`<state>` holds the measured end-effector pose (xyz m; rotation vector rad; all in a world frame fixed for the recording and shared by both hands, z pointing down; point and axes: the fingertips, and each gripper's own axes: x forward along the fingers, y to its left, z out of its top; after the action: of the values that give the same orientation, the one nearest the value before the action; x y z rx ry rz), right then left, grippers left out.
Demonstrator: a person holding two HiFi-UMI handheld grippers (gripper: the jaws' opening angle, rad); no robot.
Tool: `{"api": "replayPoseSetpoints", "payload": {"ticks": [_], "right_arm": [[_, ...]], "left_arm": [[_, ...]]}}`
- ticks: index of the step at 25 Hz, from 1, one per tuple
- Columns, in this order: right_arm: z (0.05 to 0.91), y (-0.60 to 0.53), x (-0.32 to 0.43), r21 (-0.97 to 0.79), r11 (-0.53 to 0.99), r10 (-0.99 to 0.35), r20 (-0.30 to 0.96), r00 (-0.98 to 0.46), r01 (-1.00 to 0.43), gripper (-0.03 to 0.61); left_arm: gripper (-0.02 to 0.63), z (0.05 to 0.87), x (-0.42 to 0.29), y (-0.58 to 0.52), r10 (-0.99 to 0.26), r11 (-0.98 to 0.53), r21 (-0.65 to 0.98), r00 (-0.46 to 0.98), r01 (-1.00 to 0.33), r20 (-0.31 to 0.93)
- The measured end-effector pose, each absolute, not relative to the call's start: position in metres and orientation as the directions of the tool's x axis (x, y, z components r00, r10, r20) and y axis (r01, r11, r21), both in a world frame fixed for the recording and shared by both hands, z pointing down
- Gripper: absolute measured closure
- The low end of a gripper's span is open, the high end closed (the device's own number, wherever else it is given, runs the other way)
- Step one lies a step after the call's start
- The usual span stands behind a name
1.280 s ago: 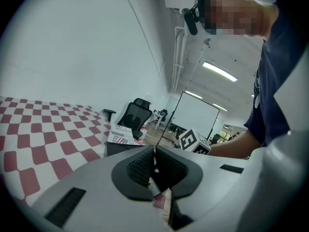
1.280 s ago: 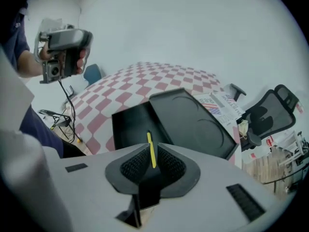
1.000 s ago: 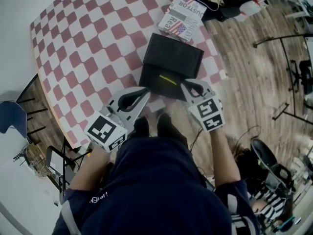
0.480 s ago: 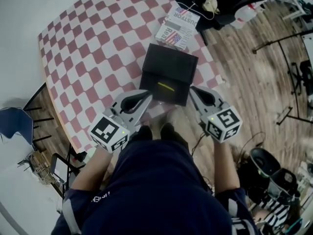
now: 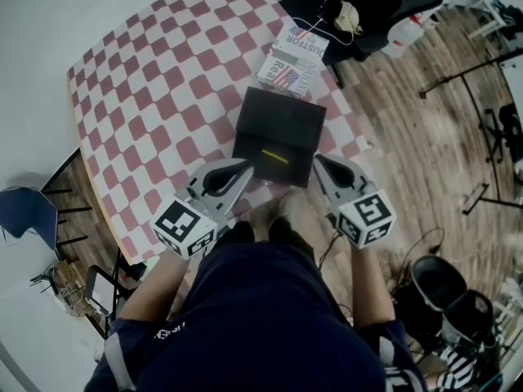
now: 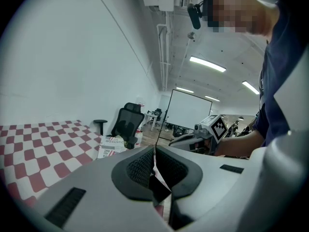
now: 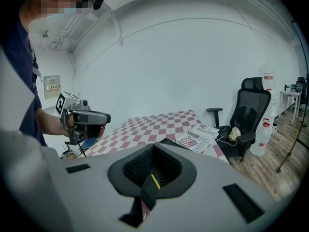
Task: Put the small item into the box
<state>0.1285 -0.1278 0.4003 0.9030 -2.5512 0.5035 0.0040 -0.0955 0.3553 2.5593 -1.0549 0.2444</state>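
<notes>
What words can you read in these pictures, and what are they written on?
"Real": on the flag-printed magazine lying on the red-and-white checked table.
"USTOR": same magazine, part of a bigger heading; its other print is too small to read.
White print on the person's dark blue sleeve: too blurred to read.

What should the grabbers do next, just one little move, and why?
Probably bring the right gripper forward to the open lid and tip it shut. The small yellow item already lies inside the black box. The right gripper and the left gripper are both shut and empty, by the near edge of the checkered table.
</notes>
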Motion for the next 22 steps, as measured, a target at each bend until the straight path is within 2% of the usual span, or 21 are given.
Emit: {"api": "replayPoseSetpoints", "payload": {"ticks": [22], "right_arm": [[0.415,-0.129,0.115,-0.176,0.739,-0.487,0.527,-0.696,-0.651,0.563]], "left_arm": [[0.575,0.365,0.004,-0.100,-0.632,-0.657,0.287,0.717,-0.697,0.294]]}}
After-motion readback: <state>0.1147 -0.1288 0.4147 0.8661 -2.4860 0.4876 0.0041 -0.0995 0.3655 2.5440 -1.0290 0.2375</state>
